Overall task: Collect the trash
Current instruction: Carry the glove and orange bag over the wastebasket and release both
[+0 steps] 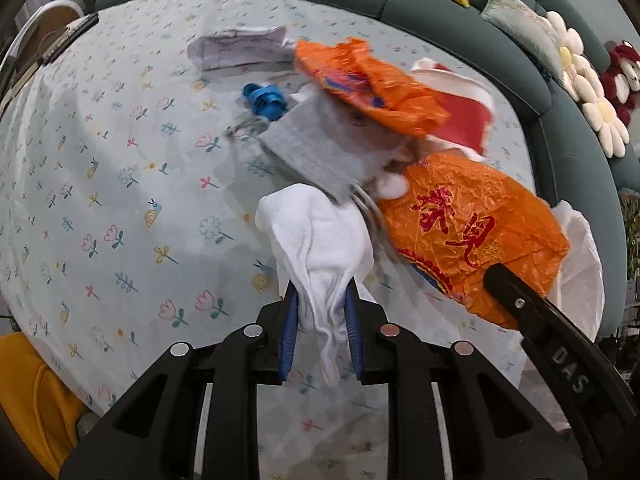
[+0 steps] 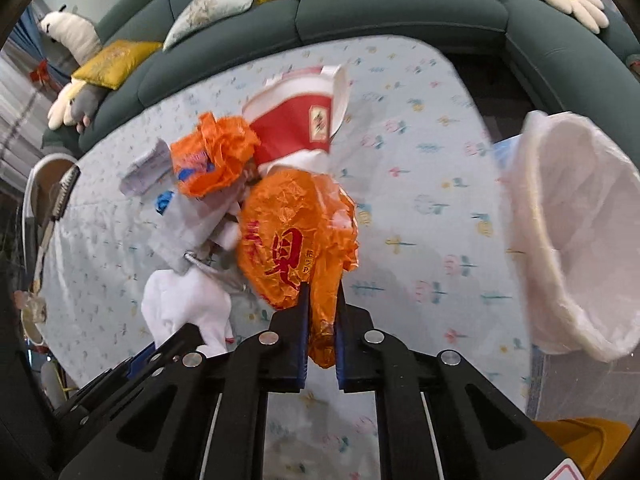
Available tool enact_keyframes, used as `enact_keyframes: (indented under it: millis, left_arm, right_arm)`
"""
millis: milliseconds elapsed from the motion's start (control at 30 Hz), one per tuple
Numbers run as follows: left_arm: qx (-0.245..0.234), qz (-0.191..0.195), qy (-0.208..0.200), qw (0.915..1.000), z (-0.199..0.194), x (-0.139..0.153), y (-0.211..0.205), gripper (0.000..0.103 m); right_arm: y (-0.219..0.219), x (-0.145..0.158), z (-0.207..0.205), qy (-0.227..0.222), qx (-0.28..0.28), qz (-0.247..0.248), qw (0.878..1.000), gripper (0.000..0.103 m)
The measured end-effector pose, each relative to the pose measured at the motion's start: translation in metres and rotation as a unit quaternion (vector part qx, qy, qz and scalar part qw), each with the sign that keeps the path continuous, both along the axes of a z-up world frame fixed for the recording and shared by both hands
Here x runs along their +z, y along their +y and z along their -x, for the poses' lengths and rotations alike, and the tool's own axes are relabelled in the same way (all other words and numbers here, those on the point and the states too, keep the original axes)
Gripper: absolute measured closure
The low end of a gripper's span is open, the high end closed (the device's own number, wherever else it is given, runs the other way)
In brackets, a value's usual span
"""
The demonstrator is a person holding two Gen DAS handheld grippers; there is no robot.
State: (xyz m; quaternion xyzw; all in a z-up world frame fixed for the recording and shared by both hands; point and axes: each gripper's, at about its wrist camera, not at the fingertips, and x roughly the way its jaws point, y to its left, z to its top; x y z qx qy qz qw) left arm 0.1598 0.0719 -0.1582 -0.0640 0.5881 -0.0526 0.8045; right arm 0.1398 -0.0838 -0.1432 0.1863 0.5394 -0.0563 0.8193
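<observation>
My left gripper [image 1: 322, 300] is shut on a white cloth [image 1: 316, 240], held above the table; the cloth also shows in the right wrist view [image 2: 188, 304]. My right gripper [image 2: 322, 292] is shut on an orange plastic wrapper with red characters [image 2: 296, 236], also seen in the left wrist view [image 1: 472, 232]. Behind them lies a pile: a second orange wrapper [image 1: 372, 84], a grey cloth pouch [image 1: 324, 148], a red and white paper cup [image 2: 300, 124], a blue cap [image 1: 264, 98] and crumpled paper [image 1: 236, 46]. A white-lined bin [image 2: 576, 224] stands at the right.
The table has a pale floral tablecloth [image 1: 120, 184]. A dark green sofa [image 2: 392, 8] with yellow and grey cushions and flower pillows curves behind it. A chair and a dark strip [image 1: 68, 36] stand at the far left edge. A yellow sleeve [image 1: 32, 392] is at lower left.
</observation>
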Motion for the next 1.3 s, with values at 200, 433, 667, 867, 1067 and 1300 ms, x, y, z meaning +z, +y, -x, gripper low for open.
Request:
enact_keyframes:
  millis: [200, 433, 667, 867, 1067, 1300]
  left_arm:
    - [-0.029, 0.003, -0.025, 0.9992, 0.019, 0.025, -0.024, 0.082]
    - [-0.078, 0.005, -0.057, 0.9953, 0.045, 0.055, -0.069, 0.082]
    - [-0.118, 0.006, -0.075, 0.9901, 0.060, 0.072, -0.113, 0.082]
    - [-0.158, 0.002, -0.083, 0.9839, 0.071, 0.077, -0.155, 0.082]
    - [-0.200, 0.011, -0.082, 0.9763, 0.078, 0.078, -0.200, 0.082]
    - [-0.247, 0.012, -0.082, 0.9654, 0.082, 0.075, -0.258, 0.082]
  right_arm:
    - [-0.029, 0.038, 0.030, -0.042, -0.029, 0.008, 0.999, 0.093]
    - [-0.068, 0.072, 0.061, -0.080, -0.063, 0.024, 0.995, 0.093]
    - [-0.109, 0.085, 0.091, -0.094, -0.101, 0.029, 0.990, 0.093]
    - [-0.148, 0.088, 0.115, -0.097, -0.136, 0.048, 0.985, 0.093]
    - [-0.186, 0.086, 0.133, -0.097, -0.167, 0.062, 0.979, 0.093]
    - [-0.227, 0.075, 0.149, -0.087, -0.205, 0.060, 0.973, 0.093]
